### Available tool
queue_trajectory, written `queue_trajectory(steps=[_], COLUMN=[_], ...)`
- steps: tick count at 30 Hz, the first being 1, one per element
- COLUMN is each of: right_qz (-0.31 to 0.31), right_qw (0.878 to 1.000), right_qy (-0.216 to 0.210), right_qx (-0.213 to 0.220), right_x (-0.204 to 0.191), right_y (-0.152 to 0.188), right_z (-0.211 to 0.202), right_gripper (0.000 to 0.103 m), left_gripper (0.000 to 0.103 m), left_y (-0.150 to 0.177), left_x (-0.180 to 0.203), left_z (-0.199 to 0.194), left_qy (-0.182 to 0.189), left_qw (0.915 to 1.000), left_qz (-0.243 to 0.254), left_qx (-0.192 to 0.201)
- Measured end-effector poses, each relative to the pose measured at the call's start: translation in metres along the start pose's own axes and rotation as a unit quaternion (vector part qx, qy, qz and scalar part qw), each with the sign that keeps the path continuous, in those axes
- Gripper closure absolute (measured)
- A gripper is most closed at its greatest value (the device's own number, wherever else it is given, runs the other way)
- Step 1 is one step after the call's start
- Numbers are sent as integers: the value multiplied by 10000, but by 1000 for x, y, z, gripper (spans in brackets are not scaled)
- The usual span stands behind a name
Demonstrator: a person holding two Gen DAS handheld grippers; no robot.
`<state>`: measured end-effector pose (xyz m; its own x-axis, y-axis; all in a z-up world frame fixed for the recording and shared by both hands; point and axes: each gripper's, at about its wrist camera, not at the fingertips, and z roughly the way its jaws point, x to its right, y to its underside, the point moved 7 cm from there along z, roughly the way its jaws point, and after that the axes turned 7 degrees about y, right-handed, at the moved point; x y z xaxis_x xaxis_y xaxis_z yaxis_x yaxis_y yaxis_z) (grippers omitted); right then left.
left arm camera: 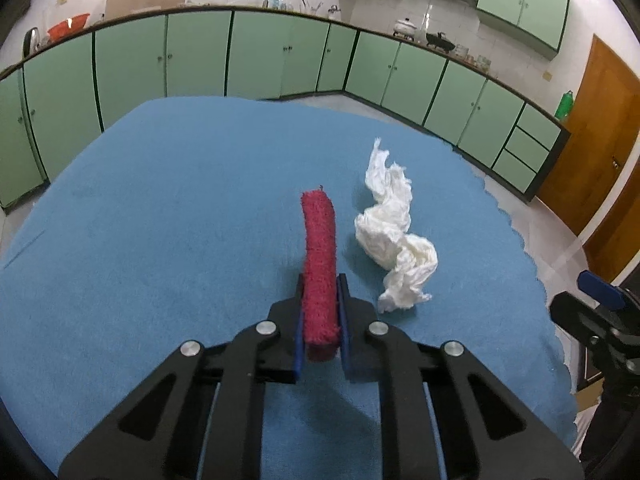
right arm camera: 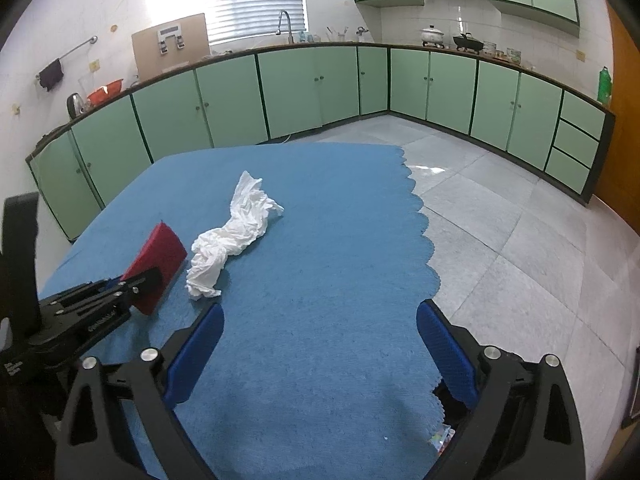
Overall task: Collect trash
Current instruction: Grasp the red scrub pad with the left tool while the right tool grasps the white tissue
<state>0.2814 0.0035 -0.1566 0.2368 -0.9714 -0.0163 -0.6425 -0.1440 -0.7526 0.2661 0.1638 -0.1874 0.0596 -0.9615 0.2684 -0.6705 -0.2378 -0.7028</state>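
Kitchen cabinets (right arm camera: pixel 296 92): pale green doors run along the far walls from 9 o'clock round to 3 o'clock in both views.
Floor (right arm camera: pixel 500 216): grey tiles fill the right wrist view from 1 to 4 o'clock, beyond the cloth's scalloped edge.
Blue cloth (left arm camera: pixel 168 216): covers the table and fills the centre of both views.
Right gripper (right arm camera: pixel 320 344): jaws spread wide over bare blue cloth at 6 o'clock, nothing between the blue pads; it hangs well apart from the tissue.
Left gripper (left arm camera: pixel 320 312): jaws pressed onto the near end of the red sponge, pinching it on edge.
Crumpled tissue (left arm camera: pixel 394 232): white, twisted, lying on the cloth just beside the sponge, at 3 o'clock of it in the left wrist view.
Red sponge (left arm camera: pixel 319 248): long, fuzzy, standing on its narrow edge, pointing toward 12 o'clock away from the jaws.
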Motion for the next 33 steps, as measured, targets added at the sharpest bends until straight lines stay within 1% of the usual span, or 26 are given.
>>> queue_trajectory(steps=[2, 5, 10, 14, 16, 18, 24, 27, 29, 30, 31, 32, 33], right_qz=[-18, -57, -11, -96, -135, -189, -263, -323, -347, -347, -349, -350, -352], right_qw=[10000, 9997, 9991, 9994, 9994, 9994, 9994, 9991, 9986, 9983, 9978, 9974, 9968], right_qy=[-50, -167, -318, -281, -298, -266, -188, -184, -245, -307, -388, -439, -525], right_qx=[60, 173, 276, 198, 143, 81, -91, -200, -300, -353, -413, -452, -497], right_x=[-5, -18, -44, -61, -68, -75, -84, -88, -90, -91, -92, -92, -93], right_y=[-4, -12, -24, -26, -25, -24, -18, -14, -11, -10, -8, -7, -6], right_z=[1, 4, 16, 31, 37, 44, 57, 64, 69, 71, 72, 73, 74], right_gripper=[11, 11, 15, 19, 24, 26, 36, 39, 46, 52, 60, 66, 76], left_gripper=[91, 91, 91, 91, 91, 91, 91, 91, 91, 91, 91, 91, 91], left_y=[-1, -7, -15, -20, -21, -21, -19, -17, -16, -15, -15, -15, -14], left_x=[-3, -11, -27, -38, -43, -47, -59, -62, -63, -63, -63, -64, -65], left_z=[-5, -9, -19, -23, -23, -23, -19, -18, -17, -17, -17, -17, -17], left_qy=[-19, -207, -469, -601, -623, -652, -693, -695, -686, -684, -681, -676, -674], left_qw=[10000, 9998, 9988, 9981, 9980, 9978, 9974, 9974, 9974, 9975, 9975, 9975, 9975], left_qz=[-18, 10, -33, -60, -74, -83, -163, -181, -191, -194, -198, -206, -212], left_qx=[44, 78, 131, 147, 122, 112, 92, 71, 56, 49, 43, 34, 29])
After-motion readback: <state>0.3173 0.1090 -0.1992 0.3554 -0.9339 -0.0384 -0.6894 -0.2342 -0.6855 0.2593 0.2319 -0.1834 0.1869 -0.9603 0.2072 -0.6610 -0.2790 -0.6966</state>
